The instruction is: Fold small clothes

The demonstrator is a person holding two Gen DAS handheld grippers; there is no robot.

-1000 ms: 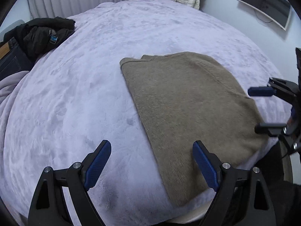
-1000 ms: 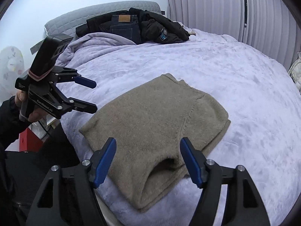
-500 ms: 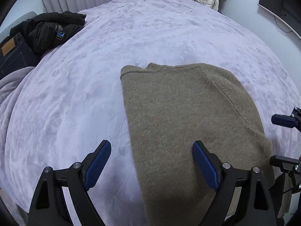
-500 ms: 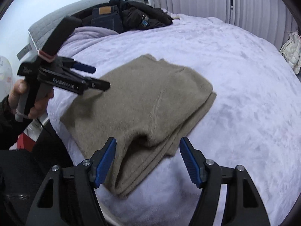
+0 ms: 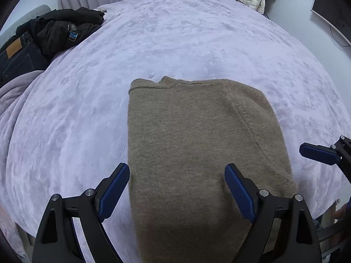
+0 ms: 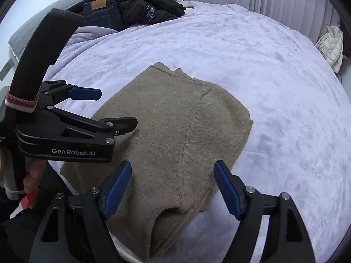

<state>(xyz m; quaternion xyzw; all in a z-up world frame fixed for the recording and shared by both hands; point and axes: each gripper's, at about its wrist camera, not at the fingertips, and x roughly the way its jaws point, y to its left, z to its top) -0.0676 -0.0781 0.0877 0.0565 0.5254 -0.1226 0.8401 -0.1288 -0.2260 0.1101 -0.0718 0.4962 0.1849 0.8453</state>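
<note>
White "GenRobot.AI" lettering marks the left gripper (image 6: 116,109) above the sweater (image 6: 175,135).

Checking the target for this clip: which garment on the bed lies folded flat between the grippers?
The tan knit sweater, alone at the near edge of the lilac blanket. The black jacket and jeans lie heaped by the headboard.

A: In the left wrist view the folded sweater (image 5: 197,149) runs off the bottom edge at six o'clock, so its near hem is cut off, and the left hand-held gripper (image 5: 176,188) hides part of it.

B: The right hand-held gripper (image 5: 318,153) at three o'clock?

A: Only one blue finger shows; the rest is cut off. At nine o'clock the jeans (image 5: 15,57) leave the frame too, and the jacket's badge (image 5: 72,32) is too small to read.
</note>
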